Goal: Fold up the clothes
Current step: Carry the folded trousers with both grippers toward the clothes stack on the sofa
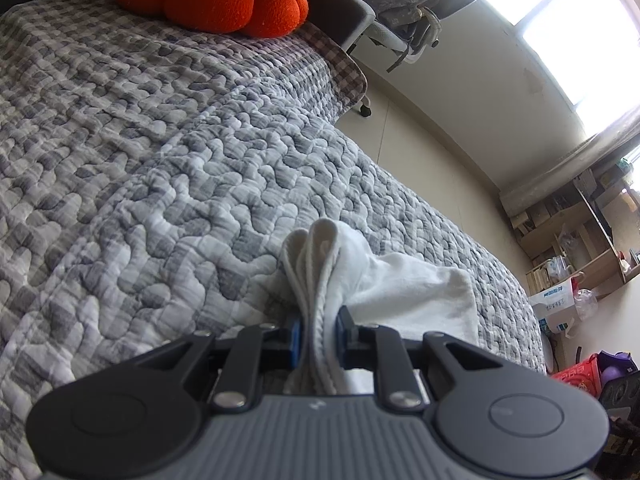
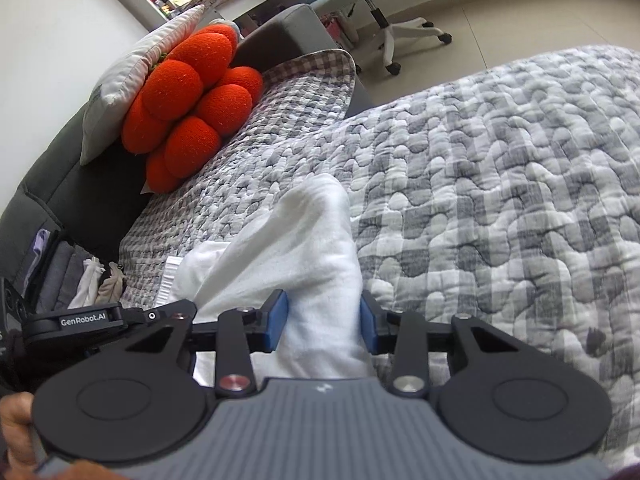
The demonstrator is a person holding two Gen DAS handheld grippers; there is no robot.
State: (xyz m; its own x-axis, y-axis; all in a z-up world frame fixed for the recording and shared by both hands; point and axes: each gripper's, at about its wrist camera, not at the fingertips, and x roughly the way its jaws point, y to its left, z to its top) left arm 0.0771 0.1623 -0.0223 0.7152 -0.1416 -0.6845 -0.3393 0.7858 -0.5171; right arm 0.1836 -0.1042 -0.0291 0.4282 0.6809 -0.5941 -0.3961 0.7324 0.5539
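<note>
Here, both tongs pinch soft white cloth (image 2: 304,248).

Free quilt (image 2: 500,200): open bedding is seen from 12 to 3 o'clock of the right gripper (image 2: 324,324).
Blocked at 10 o'clock: an orange cushion (image 2: 192,100) and white pillow (image 2: 136,76) are propped there.
Bed edge: an office chair (image 2: 384,12) stands beyond, on bare floor.

Each wrist camera looks forward and down along its own fingers, close above the quilted bed (image 1: 160,160), both sharing the orange cushion (image 2: 192,100) and white cloth (image 2: 304,248).
</note>
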